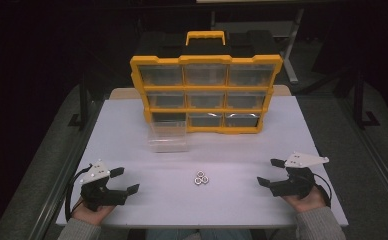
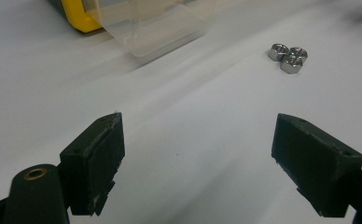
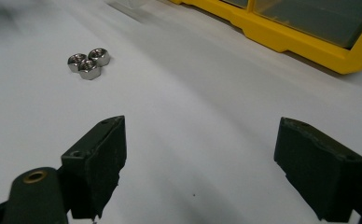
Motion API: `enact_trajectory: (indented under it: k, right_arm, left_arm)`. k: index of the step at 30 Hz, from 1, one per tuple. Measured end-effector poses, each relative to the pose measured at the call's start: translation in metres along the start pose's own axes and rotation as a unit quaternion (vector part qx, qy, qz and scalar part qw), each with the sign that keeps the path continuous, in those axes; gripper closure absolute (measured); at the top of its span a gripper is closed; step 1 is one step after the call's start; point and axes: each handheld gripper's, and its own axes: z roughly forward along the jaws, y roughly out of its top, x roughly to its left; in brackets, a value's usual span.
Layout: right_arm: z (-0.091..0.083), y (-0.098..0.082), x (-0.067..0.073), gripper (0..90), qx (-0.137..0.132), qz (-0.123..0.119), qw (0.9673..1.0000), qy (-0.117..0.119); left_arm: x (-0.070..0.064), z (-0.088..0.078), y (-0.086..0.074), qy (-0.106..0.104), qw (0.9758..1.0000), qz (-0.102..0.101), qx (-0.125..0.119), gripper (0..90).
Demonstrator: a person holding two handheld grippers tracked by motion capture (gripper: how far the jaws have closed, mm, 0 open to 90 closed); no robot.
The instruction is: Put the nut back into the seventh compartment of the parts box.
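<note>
Three steel hex nuts (image 1: 201, 178) lie bunched together on the white table (image 1: 147, 205), near its front middle. In the left gripper view the nuts (image 2: 288, 58) are far up at the right; in the right gripper view the nuts (image 3: 88, 61) are up at the left. My left gripper (image 1: 124, 180) rests at the front left, open, nothing between its jaws. My right gripper (image 1: 270, 172) rests at the front right, open and empty too. A clear plastic drawer (image 1: 168, 136) stands pulled out on the table in front of the yellow and black organizer (image 1: 205, 93).
The organizer's rows of clear drawers face me, with a yellow carry handle (image 1: 205, 36) on top. Its yellow frame (image 3: 281, 37) crosses the top of the right gripper view. The clear drawer (image 2: 156, 23) shows at the top of the left gripper view. Dark floor surrounds the table.
</note>
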Motion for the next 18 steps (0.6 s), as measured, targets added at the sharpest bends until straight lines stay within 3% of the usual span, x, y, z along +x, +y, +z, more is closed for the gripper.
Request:
enact_trajectory:
  k: [6, 9, 18]
  right_arm:
    - [-0.001, 0.007, 0.003, 17.5, 0.0, -0.004, 1.0, 0.004]
    - [0.002, 0.012, 0.004, 17.0, 0.01, 0.003, 0.9999, 0.01]
    - [-0.002, 0.031, 0.008, 16.5, 0.026, -0.005, 0.9996, 0.013]
  left_arm:
    - [0.0, 0.001, 0.0, -0.002, 1.0, 0.001, 0.0, 17.2]
    - [0.001, 0.001, 0.001, -0.002, 1.0, 0.002, 0.001, 17.2]
    - [0.0, 0.004, 0.003, -0.007, 0.9999, 0.007, -0.004, 17.2]
